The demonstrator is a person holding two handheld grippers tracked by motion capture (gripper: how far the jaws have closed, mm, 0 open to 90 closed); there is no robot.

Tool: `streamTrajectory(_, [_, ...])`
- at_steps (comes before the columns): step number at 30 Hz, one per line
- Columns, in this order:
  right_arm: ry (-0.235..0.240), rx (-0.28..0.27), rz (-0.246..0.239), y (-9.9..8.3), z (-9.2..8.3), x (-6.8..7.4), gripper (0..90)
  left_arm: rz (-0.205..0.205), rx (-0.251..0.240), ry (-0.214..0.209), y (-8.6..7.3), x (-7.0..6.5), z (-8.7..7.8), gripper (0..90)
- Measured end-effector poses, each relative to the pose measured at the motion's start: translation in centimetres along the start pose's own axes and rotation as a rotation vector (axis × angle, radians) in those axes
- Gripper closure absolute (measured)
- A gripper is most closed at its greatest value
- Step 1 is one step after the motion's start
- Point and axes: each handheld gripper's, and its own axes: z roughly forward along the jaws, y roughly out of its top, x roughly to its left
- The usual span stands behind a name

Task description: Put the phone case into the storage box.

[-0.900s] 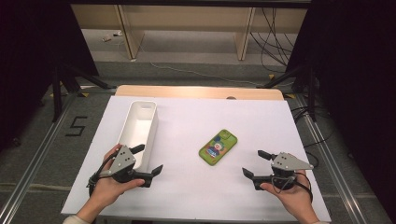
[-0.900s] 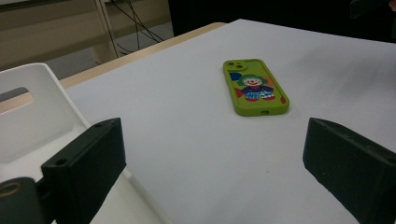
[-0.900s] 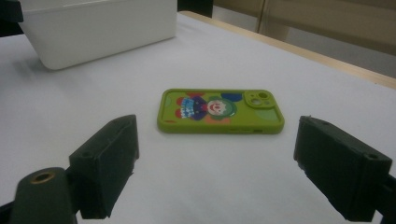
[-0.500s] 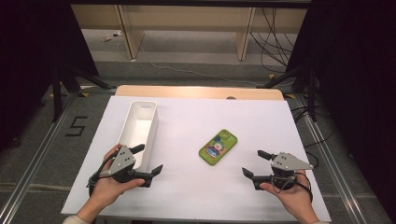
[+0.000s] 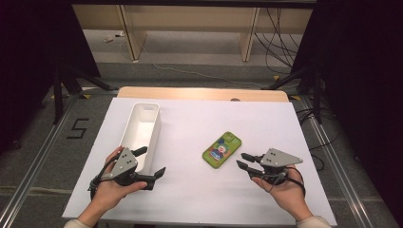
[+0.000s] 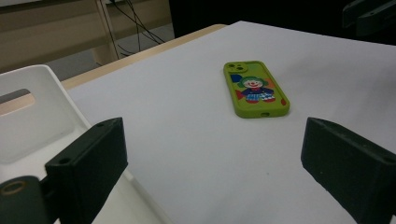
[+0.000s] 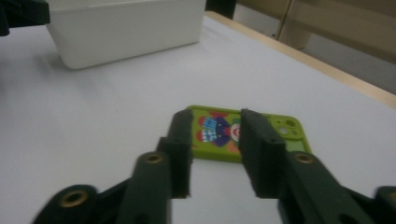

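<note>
Phone (image 5: 222, 150) lies flat mid-worktop (image 5: 199, 199), right of the bin (image 5: 141, 130). Right tongs (image 5: 244, 160) sit just beside it, narrowly parted and empty. Left tongs (image 5: 153, 162) gape wide, empty, beside the bin.

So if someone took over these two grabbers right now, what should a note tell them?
Left gripper: jaws wide open, nothing held, beside the near end of the white bin.
Right gripper: jaws partly open, nothing between them, pointed at the phone, just short of it.
Phone: flat on the table, clown case up, right of the bin, untouched.
Bin: looks empty.
Done: nothing moved so far.
Left: probably grasp the phone; perhaps place it in the bin.
</note>
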Motion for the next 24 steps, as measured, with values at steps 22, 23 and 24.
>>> streamTrajectory(22, [0.068,0.208,-0.019,3.8,9.0,0.5,90.0,-0.006,-0.008,-0.008,0.1,0.0,-0.1,7.7])
streamTrajectory(23, [0.069,0.216,-0.015,3.9,9.3,0.5,90.0,-0.005,-0.009,-0.007,0.1,0.0,-0.1,7.7])
streamTrajectory(24, [0.073,0.223,-0.013,4.0,9.6,0.5,90.0,-0.005,-0.009,-0.007,0.1,0.0,-0.1,7.7])
